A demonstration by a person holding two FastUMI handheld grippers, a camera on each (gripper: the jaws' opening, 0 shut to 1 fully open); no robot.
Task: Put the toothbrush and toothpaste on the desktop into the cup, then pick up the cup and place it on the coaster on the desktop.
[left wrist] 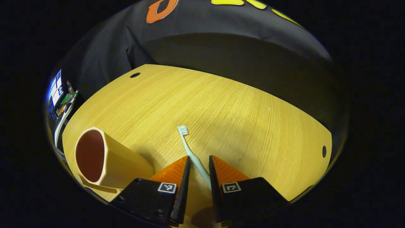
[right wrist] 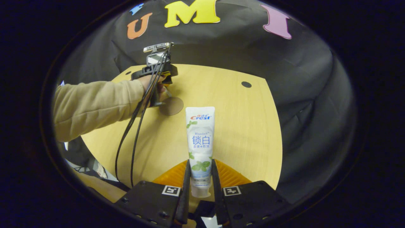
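A: Listing the left gripper view first. Item one: the desktop [left wrist: 221, 104], pale wood grain, taken as the landmark. Item two: the toothbrush [left wrist: 192, 152], lying flat on the desktop, bristle head pointing away from the camera, handle running back between the two fingers of the left gripper [left wrist: 199, 167].

B: State of that gripper?

A: Its jaws stand a little apart with the handle between them. The handle lies close against the right-hand finger and a gap shows on the other side, so the fingers bracket it rather than clamp it; I record it as not closed on the brush.

B: Next item.

A: The cup [left wrist: 107, 160], tan outside and dark red-brown inside, standing on the desktop near its left edge, just beside the left finger, mouth turned toward the camera by the lens.

B: And the right gripper view?

A: Item: the toothpaste [right wrist: 200, 142], a white tube held above the desktop, crimped end pointing away, cap end toward the camera. The right gripper [right wrist: 200, 177] is clenched on it, both fingers pressing the tube's lower sides.

B: Anything farther off?

A: The coaster [right wrist: 171, 106], a round brown disc flat on the desktop beyond the tube. Just beside it is the other gripper, held by a hand [right wrist: 152, 87] in a beige sleeve [right wrist: 95, 106], with black cables [right wrist: 136, 126] hanging from it over the desktop's near edge.
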